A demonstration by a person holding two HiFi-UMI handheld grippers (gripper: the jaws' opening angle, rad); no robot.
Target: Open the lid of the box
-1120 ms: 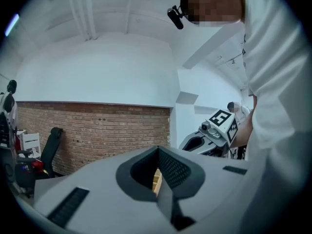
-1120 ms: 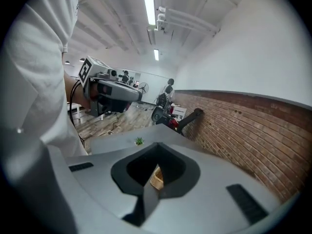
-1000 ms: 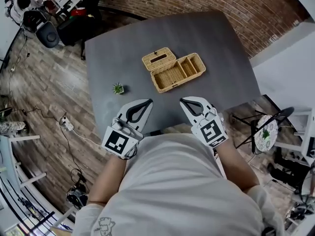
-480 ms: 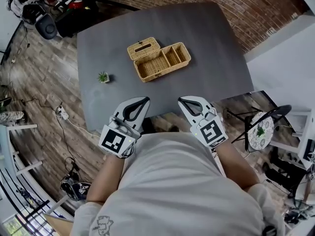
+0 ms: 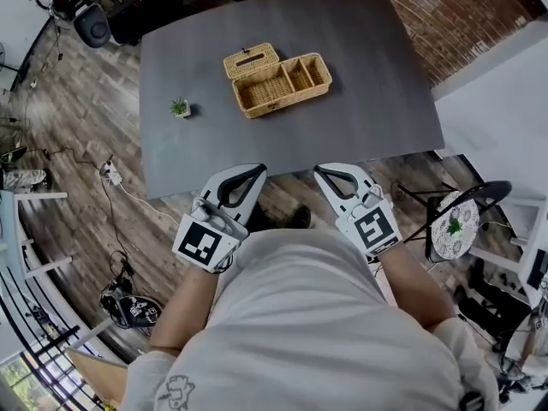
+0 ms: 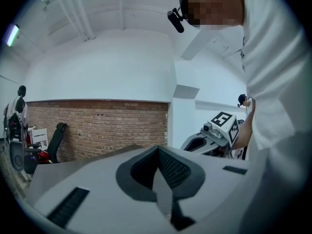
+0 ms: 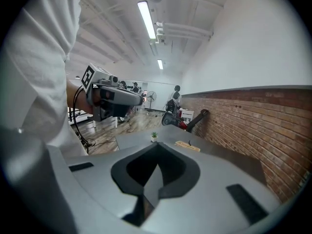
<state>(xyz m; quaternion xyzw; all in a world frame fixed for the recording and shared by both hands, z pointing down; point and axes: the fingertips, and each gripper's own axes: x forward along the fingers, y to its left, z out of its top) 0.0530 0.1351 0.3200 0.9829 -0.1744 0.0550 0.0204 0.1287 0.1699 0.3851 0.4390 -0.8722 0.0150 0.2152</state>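
The wicker box (image 5: 287, 82) sits on the far half of the dark grey table (image 5: 360, 135). Its lid (image 5: 251, 61) lies swung open at its left end, and the divided inside shows. In the right gripper view the box (image 7: 187, 146) is small and far off. My left gripper (image 5: 257, 171) and right gripper (image 5: 321, 174) hang side by side close to my body, off the table's near edge and over the wooden floor. Both are shut with nothing between the fingers. The left gripper (image 6: 158, 148) faces the brick wall, and the right gripper (image 7: 157, 158) points along the table.
A tiny potted plant (image 5: 180, 108) stands on the table's left side. A round stool with a plant on it (image 5: 454, 226) is at the right by a black chair (image 5: 492, 197). Cables (image 5: 111, 178) lie on the floor at the left, and gear sits at the back left.
Both grippers have drawn back from over the table's near edge to above the floor beside it. The table and box now lie farther away. The jaws stayed shut.
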